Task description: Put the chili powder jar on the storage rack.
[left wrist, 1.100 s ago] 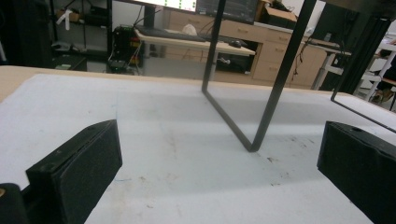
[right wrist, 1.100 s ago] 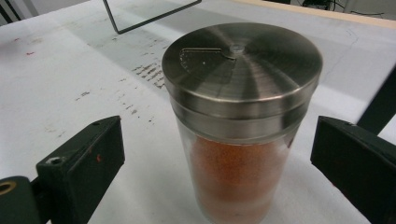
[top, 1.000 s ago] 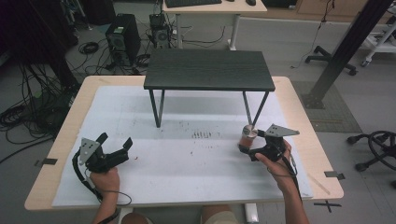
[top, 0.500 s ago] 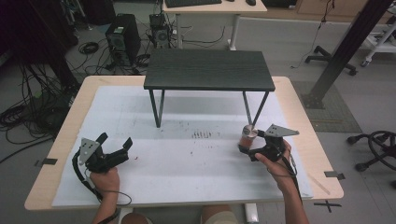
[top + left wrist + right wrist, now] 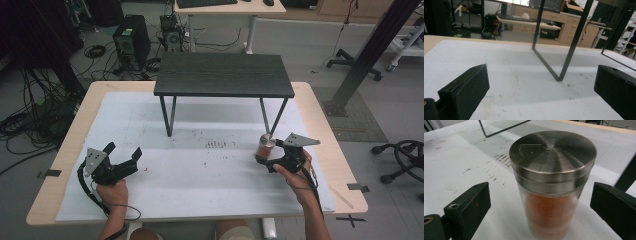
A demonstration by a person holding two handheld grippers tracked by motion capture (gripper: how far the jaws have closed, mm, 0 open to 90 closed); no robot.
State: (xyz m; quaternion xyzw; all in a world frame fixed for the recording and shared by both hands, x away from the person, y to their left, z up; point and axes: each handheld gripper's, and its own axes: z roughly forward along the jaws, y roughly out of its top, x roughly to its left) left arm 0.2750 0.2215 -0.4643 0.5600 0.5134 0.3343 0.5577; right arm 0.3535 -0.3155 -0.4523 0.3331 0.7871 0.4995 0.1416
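Observation:
A clear shaker jar (image 5: 265,146) with a steel lid and orange-red powder stands upright on the white mat (image 5: 200,175), near the black stand's right leg. My right gripper (image 5: 265,155) is open, with the jar between its jaws. In the right gripper view the jar (image 5: 551,185) sits centred in the right gripper (image 5: 544,200), and a gap shows on each side of it. My left gripper (image 5: 123,151) rests open near the mat's front left. Between the jaws of the left gripper (image 5: 541,85) there is only bare mat.
A small black stand (image 5: 223,74) on thin metal legs sits at the back middle of the table; one leg (image 5: 564,50) rises ahead of the left gripper. The wooden table edge (image 5: 320,125) borders the mat. Computers, cables and chairs are on the floor beyond.

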